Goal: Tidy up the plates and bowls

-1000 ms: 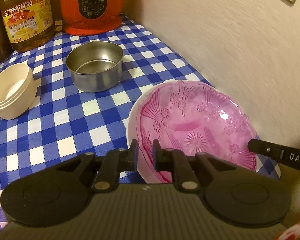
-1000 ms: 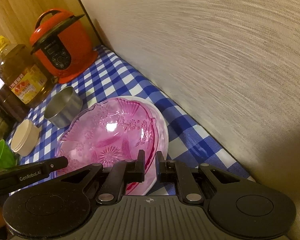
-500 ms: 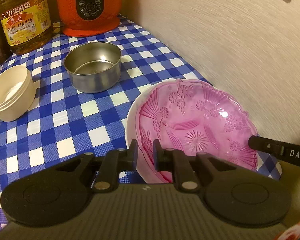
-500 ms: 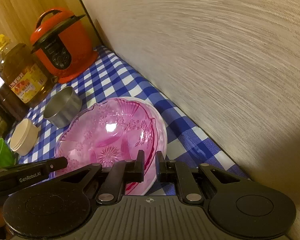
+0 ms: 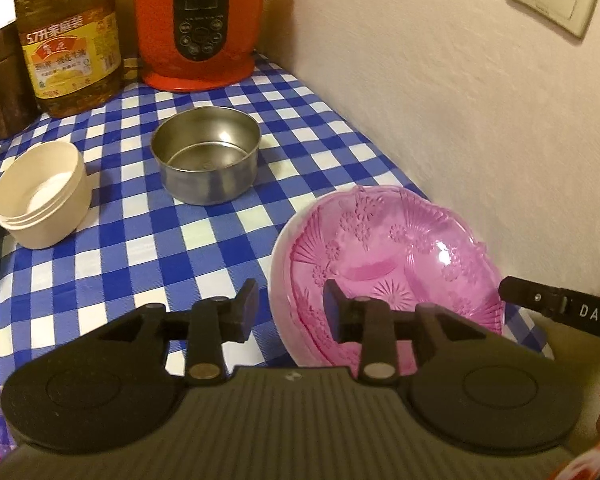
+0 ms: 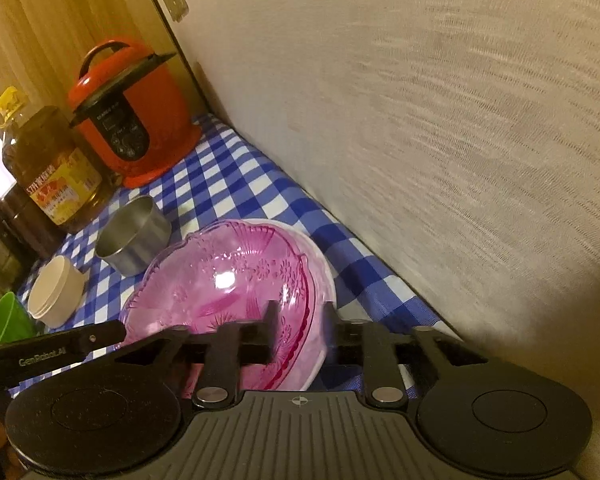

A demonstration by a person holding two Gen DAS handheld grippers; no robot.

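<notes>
A pink patterned glass dish (image 5: 400,248) rests inside a white plate (image 5: 278,264) on the blue checked tablecloth, close to the wall. My left gripper (image 5: 290,312) straddles the near-left rim of the stack; its jaws are opening and its pads stand clear of the rim. In the right wrist view the pink dish (image 6: 220,280) and the white plate (image 6: 324,268) have their near rim between the fingers of my right gripper (image 6: 302,332). Its jaws are opening too and do not press on the rim.
A steel bowl (image 5: 206,166) and a cream plastic bowl (image 5: 40,196) stand further back on the cloth. Behind them are a red pressure cooker (image 5: 198,24) and an oil bottle (image 5: 68,40). A green bowl (image 6: 4,320) shows at far left. The wall runs along the right.
Both grippers were shut on the rim of the plate stack; now both pairs of jaws have spread apart and let go. The stack has stayed where it was.
</notes>
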